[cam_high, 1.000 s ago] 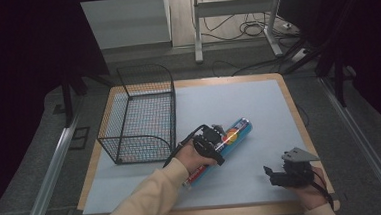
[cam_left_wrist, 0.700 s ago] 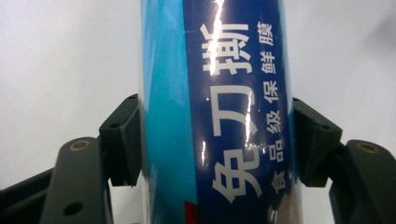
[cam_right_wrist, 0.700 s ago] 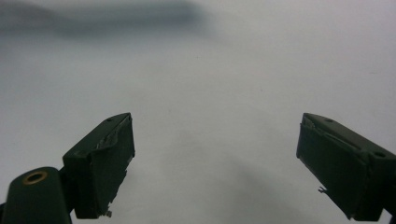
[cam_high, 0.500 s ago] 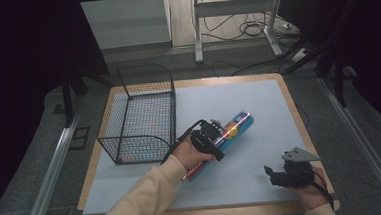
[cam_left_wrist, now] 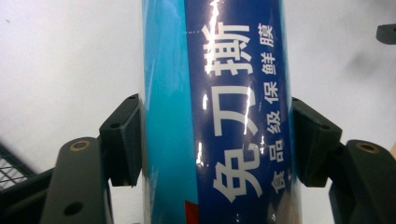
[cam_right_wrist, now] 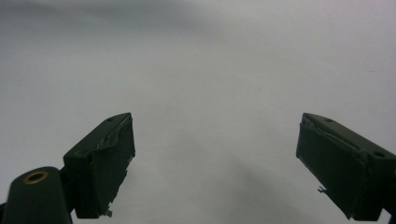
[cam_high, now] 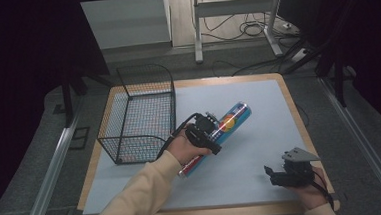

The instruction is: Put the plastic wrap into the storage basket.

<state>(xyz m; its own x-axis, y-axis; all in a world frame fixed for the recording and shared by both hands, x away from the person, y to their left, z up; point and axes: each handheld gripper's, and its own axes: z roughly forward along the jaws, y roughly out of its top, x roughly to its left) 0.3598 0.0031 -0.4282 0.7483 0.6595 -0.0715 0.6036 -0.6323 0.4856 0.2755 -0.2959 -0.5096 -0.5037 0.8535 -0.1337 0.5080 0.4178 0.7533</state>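
Pale-blue table mat [cam_high: 260,138], blue cling-film tube [cam_high: 232,119] clamped between left gripper [cam_high: 204,131] jaws, right gripper [cam_high: 283,174] spread wide

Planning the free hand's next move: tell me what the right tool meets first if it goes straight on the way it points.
Nothing close, apparently. The right tool, jaws open, faces bare mat; from above it points left along the table's near edge, though depth is unclear.
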